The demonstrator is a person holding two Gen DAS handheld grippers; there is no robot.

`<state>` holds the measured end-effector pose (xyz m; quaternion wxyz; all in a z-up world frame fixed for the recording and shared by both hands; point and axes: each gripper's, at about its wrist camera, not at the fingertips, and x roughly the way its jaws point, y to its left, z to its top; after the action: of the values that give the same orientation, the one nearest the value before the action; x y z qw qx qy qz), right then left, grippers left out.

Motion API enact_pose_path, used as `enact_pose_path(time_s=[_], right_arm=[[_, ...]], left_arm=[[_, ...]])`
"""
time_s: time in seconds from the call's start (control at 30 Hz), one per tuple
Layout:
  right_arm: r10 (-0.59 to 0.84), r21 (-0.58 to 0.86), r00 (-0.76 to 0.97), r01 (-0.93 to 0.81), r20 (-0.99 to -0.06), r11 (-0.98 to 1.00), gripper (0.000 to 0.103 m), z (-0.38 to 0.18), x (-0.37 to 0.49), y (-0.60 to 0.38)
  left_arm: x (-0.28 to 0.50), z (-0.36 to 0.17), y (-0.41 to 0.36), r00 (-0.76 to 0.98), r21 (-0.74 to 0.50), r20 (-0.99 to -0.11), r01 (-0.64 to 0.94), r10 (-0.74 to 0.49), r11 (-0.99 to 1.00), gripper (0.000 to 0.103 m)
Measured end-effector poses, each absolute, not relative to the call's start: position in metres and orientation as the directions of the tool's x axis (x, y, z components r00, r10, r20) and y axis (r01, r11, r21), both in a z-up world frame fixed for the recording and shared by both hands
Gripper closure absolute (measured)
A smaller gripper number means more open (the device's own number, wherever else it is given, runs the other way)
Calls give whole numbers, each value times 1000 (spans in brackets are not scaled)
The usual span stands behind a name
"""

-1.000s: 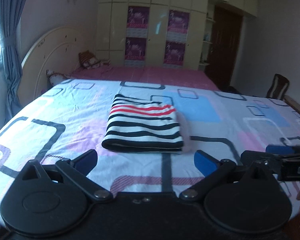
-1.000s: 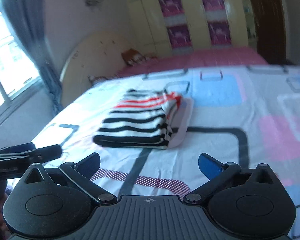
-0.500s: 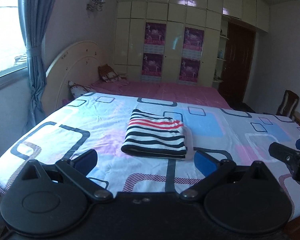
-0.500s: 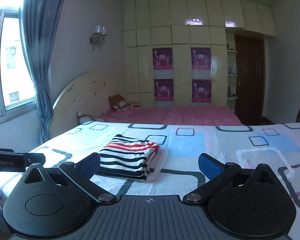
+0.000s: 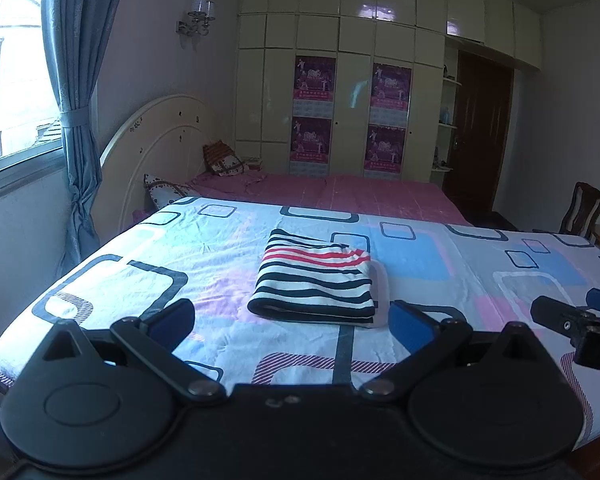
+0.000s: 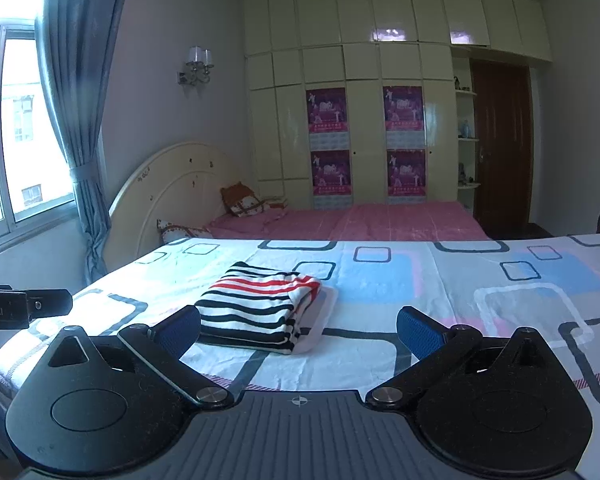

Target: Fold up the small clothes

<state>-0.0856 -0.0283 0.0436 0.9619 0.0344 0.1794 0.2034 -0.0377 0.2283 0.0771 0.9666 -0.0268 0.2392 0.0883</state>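
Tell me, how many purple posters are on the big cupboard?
4. Two on the left door, upper and lower; two on the right door, upper and lower. None seem hidden.

A bedroom in cool daylight. Ahead of the claw lies a bed [image 5: 440,276] under a white sheet with blue, pink and black squares. Beyond it, a pink bedspread [image 5: 364,196] reaches a curved cream headboard [image 5: 160,152] with pillows [image 5: 224,162]. To the left, a bright window [image 6: 16,132] with a tied blue curtain [image 5: 76,92]. Far ahead, cream wardrobes [image 5: 356,92] bear purple posters [image 5: 314,78]; a wall lamp [image 5: 198,16] hangs left of them, a dark door [image 5: 480,132] and wooden chair [image 5: 582,210] right.
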Motion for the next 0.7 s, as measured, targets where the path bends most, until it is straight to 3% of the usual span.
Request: enact_pose_path(time_s=[0.7], right_arm=[[415, 157, 848, -384, -330, 910, 0, 43, -80, -36]], left_arm=[[-34, 75, 227, 865, -5, -476, -187, 162, 982, 0]])
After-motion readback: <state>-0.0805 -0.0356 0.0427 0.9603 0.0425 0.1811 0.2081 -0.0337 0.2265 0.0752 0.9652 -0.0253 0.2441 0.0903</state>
